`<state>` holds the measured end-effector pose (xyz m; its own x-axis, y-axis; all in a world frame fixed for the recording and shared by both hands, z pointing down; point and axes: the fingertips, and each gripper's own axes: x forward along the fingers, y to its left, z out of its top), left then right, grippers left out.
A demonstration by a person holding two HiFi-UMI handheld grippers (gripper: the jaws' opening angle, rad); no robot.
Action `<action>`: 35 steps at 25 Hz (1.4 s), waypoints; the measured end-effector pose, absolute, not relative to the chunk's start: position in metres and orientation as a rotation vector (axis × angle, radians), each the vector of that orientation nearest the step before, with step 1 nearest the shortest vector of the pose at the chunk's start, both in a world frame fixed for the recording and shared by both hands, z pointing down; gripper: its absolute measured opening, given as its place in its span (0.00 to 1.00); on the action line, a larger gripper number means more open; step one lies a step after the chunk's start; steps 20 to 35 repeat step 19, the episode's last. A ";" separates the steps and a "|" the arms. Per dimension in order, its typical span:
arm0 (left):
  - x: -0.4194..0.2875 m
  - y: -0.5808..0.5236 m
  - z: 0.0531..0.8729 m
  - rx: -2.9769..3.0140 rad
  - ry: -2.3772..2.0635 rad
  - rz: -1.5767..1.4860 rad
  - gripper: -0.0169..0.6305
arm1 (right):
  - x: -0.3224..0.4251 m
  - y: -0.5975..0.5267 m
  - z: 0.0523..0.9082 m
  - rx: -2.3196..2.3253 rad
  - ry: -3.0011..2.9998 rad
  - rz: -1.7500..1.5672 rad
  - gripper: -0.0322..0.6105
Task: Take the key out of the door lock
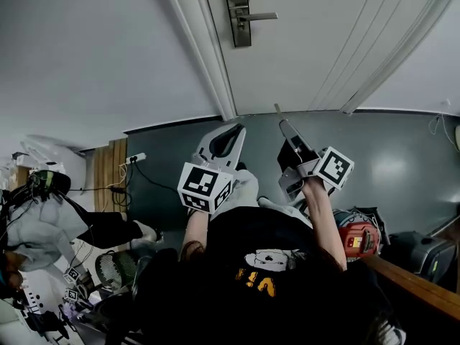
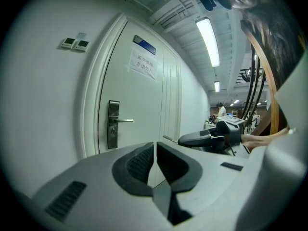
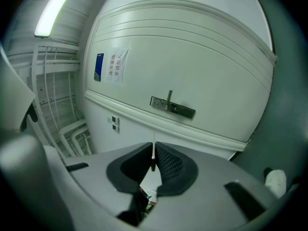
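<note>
Room is wide in head view: I see the left gripper (image 1: 236, 129) and right gripper (image 1: 282, 123) over dark floor (image 1: 402, 164), well apart from the white door (image 1: 323, 42) and its lock (image 1: 237, 13). The key (image 1: 277, 111) pokes from the right one. Left gripper view: jaws together, empty, door ahead. Right gripper view: jaws clamped on the thin silver key, its blade sticking past the tips.

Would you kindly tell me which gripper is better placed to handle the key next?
Right. The right gripper is shut on the key, whose thin blade sticks out past its jaws, clear of the door lock. The left gripper is shut with nothing in it.
</note>
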<state>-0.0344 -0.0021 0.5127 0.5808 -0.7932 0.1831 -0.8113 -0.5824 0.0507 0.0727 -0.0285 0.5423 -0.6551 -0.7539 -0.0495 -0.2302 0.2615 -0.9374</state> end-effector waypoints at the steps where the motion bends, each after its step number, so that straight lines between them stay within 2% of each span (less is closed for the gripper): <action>1: -0.034 -0.002 0.513 2.677 -1.364 0.212 0.06 | 0.073 -0.028 0.542 -0.887 2.040 -1.391 0.08; 35: -0.030 0.002 0.512 2.689 -1.353 0.228 0.06 | 0.069 -0.025 0.542 -0.869 2.045 -1.391 0.08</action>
